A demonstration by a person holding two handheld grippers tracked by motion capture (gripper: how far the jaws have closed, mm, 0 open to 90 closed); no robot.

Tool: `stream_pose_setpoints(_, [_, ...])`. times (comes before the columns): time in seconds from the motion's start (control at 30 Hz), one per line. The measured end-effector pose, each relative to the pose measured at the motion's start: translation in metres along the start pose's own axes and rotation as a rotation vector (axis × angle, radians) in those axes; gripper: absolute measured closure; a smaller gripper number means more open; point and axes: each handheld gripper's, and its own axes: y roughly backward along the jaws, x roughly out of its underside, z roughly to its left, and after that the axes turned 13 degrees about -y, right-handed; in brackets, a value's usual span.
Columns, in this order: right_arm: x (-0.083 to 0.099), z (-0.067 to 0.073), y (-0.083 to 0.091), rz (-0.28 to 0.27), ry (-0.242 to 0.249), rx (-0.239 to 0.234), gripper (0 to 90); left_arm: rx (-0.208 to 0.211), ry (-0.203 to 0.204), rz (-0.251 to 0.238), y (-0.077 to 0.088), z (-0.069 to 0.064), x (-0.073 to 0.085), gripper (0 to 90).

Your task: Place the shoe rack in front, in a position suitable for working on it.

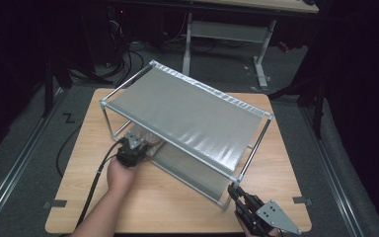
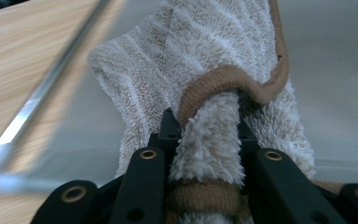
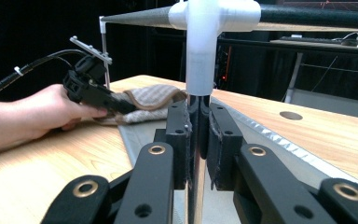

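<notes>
Fluffy beige terry towel with a brown edge is pinched tight in the left gripper and lies on the low grey fabric shelf of the metal-tube rack, at about eight o'clock on the wooden table. The right gripper is clamped on the rack's shiny corner post at five o'clock, steadying it. The towel looks nearly placed; letting go is left.

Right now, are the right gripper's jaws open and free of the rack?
No, the right gripper has its jaws shut on the rack's upright corner post.
</notes>
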Motion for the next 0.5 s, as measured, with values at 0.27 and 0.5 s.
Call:
stream_pose_setpoints(0.27, [0.000,0.000,0.000,0.000,0.002,-0.002,80.8,0.122,-0.110,-0.034,0.003,-0.063,-0.026,72.7])
stream_pose_setpoints(0.5, [0.000,0.000,0.000,0.002,0.005,-0.004,80.8,0.244,-0.170,-0.097,0.013,-0.115,-0.041,72.6])
